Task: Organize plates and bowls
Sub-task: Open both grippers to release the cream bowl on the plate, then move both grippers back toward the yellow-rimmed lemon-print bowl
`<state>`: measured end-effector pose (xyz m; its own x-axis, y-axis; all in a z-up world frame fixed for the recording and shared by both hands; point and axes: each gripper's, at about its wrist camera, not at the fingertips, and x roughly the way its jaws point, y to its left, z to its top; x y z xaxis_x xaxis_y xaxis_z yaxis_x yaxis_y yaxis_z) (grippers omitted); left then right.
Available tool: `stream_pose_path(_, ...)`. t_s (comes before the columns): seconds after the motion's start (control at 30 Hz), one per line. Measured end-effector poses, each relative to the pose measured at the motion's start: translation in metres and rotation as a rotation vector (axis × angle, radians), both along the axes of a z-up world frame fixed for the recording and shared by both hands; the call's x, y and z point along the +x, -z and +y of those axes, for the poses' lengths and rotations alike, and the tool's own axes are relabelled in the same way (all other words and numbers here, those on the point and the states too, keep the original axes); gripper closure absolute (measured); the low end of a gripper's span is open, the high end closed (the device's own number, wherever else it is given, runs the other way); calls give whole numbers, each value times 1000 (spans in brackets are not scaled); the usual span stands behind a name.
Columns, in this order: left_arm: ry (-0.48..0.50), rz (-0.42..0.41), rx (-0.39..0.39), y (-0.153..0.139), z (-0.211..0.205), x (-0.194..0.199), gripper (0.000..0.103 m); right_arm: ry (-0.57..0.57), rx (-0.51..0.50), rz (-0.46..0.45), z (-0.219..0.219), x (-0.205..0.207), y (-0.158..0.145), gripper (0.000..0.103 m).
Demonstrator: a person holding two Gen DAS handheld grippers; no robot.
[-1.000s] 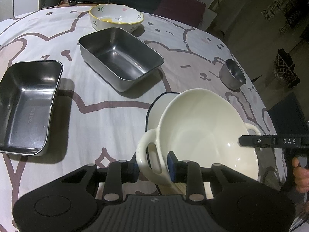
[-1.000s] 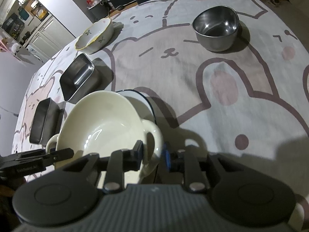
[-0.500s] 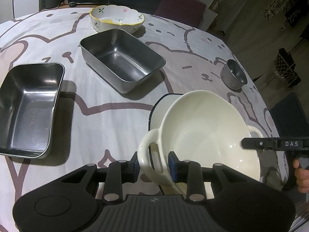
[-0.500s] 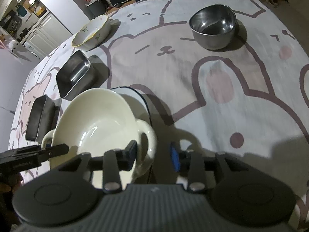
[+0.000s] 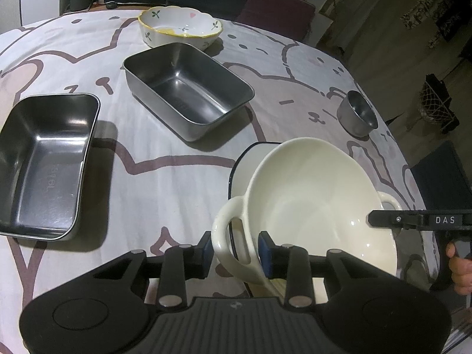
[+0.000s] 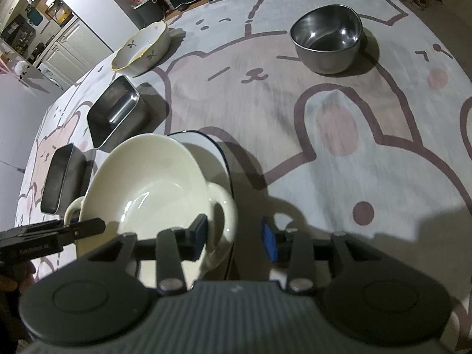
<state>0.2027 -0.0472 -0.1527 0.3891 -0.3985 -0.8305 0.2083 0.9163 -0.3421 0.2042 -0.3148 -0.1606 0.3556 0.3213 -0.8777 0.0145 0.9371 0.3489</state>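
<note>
A cream two-handled bowl (image 5: 318, 200) (image 6: 153, 188) sits over a white plate with a dark blue rim (image 5: 250, 159) (image 6: 206, 153) near the table's front. My left gripper (image 5: 236, 250) is shut on the bowl's left handle, with a blue pad on each side of the loop. My right gripper (image 6: 234, 237) is at the other handle and its jaws are opening. That handle lies between them, with a clear gap to the right pad. Each gripper's fingertip shows at the edge of the other's view.
Two rectangular steel trays (image 5: 188, 100) (image 5: 44, 165) lie to the left. A floral ceramic bowl (image 5: 180, 26) stands at the back and a small steel bowl (image 6: 327, 38) at the right. The cartoon tablecloth ends at the table's right edge, with chairs beyond.
The right gripper's jaws have spread apart and let go of the bowl's right handle. The left gripper keeps its hold, and the bowl has settled slightly.
</note>
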Motion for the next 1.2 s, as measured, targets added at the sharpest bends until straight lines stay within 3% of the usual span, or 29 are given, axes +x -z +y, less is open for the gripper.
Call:
stream_pose_path(0.17, 20, -3, 9, -1, -3, -1, 68, -6, 12, 9, -3, 1, 2, 54)
stream_pose_path(0.33, 39, 16, 16, 2, -7, -4, 60, -18, 6, 7, -1, 1, 2, 53)
stream_pose_path(0.4, 36, 18, 18, 2, -7, -5, 48, -18, 7, 7, -1, 0, 2, 52)
stream_pose_path(0.53, 29, 11, 15, 0, -6, -5, 47, -20, 9, 8, -2, -1, 3, 50)
stream_pose_path(0.57, 28, 9, 14, -1, -6, -5, 43, -22, 9, 7, -2, -2, 3, 49)
stream_pose_path(0.6, 27, 7, 14, -1, -6, -6, 35, -26, 9, 7, -2, -2, 3, 46)
stream_pose_path(0.8, 33, -10, 15, -7, -7, -10, 22, -30, 22, -22, -5, -6, -3, 30)
stream_pose_path(0.93, 25, -23, 12, -12, -6, -14, 12, -16, 34, -56, -9, -10, -10, 7)
stream_pose_path(1.03, 25, -29, 15, -16, -6, -17, 7, -6, 34, -64, -11, -15, -14, 1)
stream_pose_path(1.2, 26, -43, 28, -23, -6, -22, 1, -8, 23, -82, -13, -21, -21, 1)
